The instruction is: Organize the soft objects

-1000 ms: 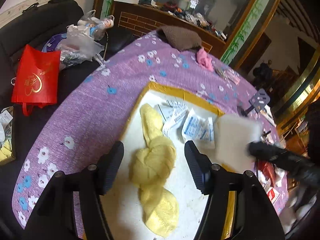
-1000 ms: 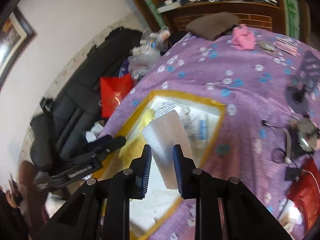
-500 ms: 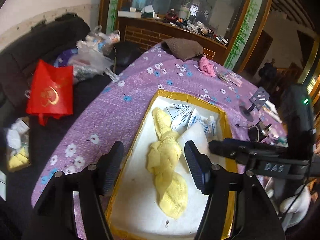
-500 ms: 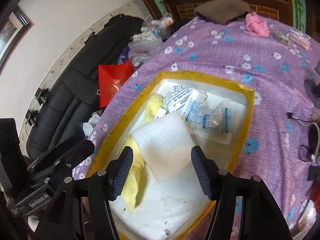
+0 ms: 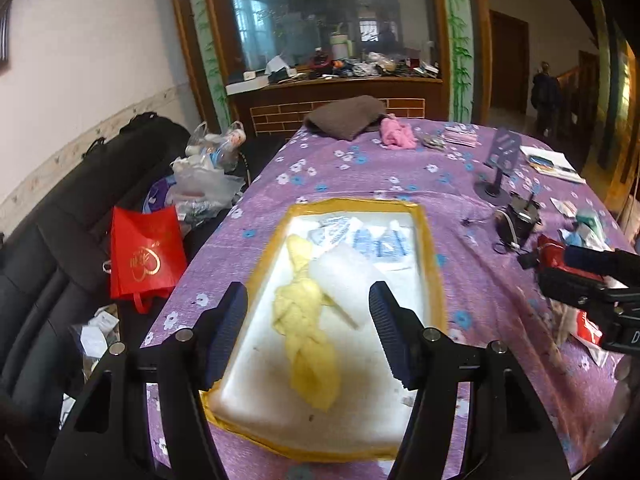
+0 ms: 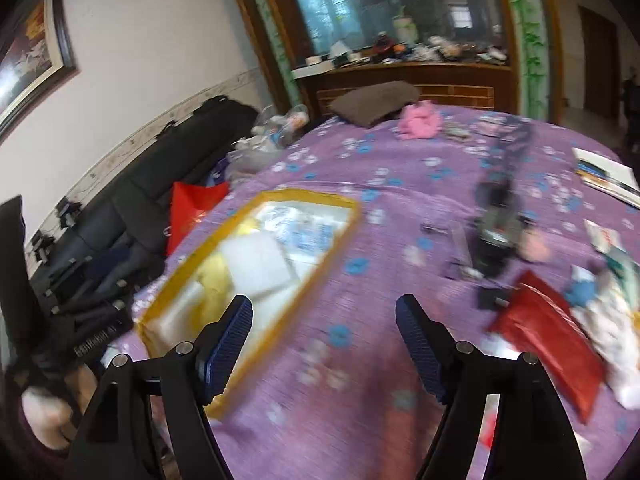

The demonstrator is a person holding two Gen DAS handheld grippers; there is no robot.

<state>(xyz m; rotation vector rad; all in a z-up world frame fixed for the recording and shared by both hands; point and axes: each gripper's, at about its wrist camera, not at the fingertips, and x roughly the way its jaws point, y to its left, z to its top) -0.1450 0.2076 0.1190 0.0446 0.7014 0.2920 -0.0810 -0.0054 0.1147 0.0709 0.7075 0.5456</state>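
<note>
1. Soft objects are gathered in a shallow white tray with a yellow rim (image 5: 431, 264) that lies on a purple flowered tablecloth (image 5: 472, 308). A white foam sheet (image 5: 345, 276) lies near the tray's middle, partly over a knotted yellow cloth (image 5: 308, 336), with printed sachets (image 5: 360, 238) at the tray's far end.

2. The yellow cloth's long axis is seen running from the near end of the tray to the far end, roughly in line with the direction the left gripper (image 5: 308, 330) points along.

3. The left gripper is held above the near half of the tray with its jaws parted and nothing between the pads; the yellow cloth is framed in the gap, well below it.

4. The right gripper (image 6: 324, 344) is seen over bare tablecloth to the right of the tray. Its jaws have just been opening and are now spread wide, with nothing between them. The foam sheet lies free in the tray, ahead and to the left of this gripper.

5. A red packet (image 6: 548, 340) and white wrappers (image 6: 612, 320) lie to the right of the right gripper, nearer to it than to the left one. The view is blurred there, so what the wrappers hold cannot be told.

6. A pink cloth (image 5: 396, 136) and a brown folded cloth (image 5: 344, 116) lie at the table's far edge, well apart from both grippers.

7. Judged from this layout, any next pick on the right side would fall to the right gripper.
</note>
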